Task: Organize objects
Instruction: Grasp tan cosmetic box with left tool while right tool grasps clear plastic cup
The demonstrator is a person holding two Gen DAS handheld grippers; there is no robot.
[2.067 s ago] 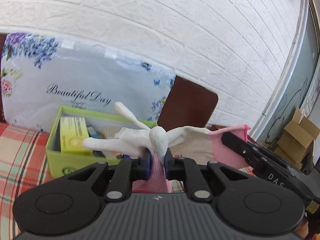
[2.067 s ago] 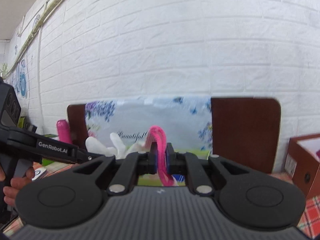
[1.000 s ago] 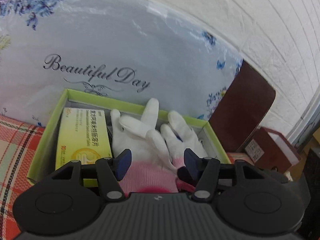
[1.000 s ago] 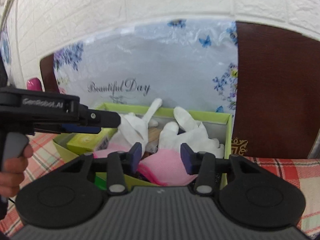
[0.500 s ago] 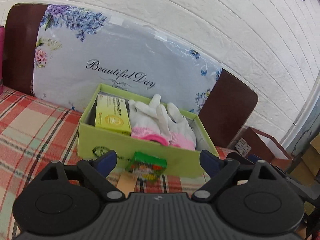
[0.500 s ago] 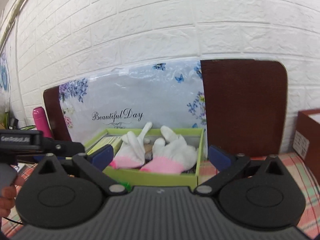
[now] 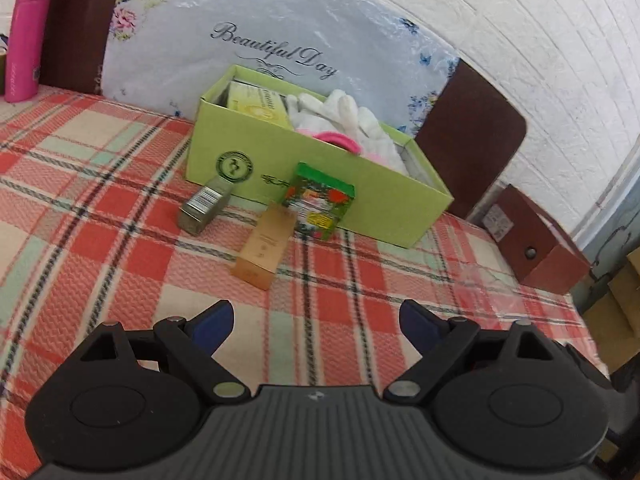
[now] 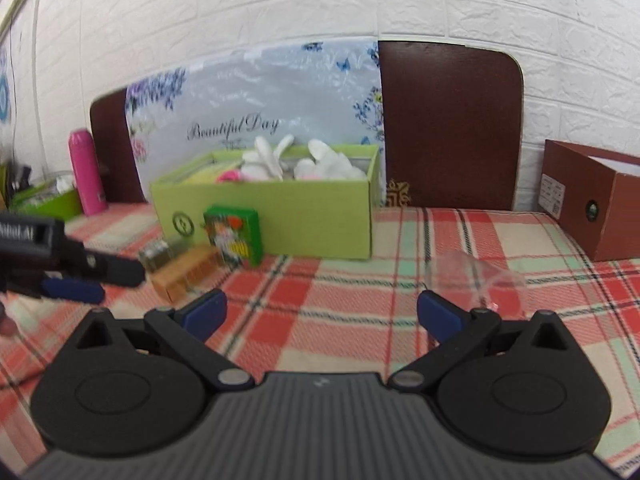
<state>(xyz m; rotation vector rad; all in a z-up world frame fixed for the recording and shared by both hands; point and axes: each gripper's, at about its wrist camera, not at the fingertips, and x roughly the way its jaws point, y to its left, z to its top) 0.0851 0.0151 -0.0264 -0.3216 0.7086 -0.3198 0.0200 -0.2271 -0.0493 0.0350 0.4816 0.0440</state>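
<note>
Three small cartons remain on the table against the front wall of the green box [image 7: 320, 184]: a grey carton [image 7: 204, 210], a tan carton [image 7: 264, 252] and a green printed carton [image 7: 320, 208]. Each appears light, stiff and crushable; grip across the narrow faces with moderate force. The gloves [image 7: 340, 120] lie inside the box. The left claw [image 7: 316, 320] is spread wide and holds nothing. The right claw [image 8: 322, 314] is likewise spread wide, empty, touching nothing.
</note>
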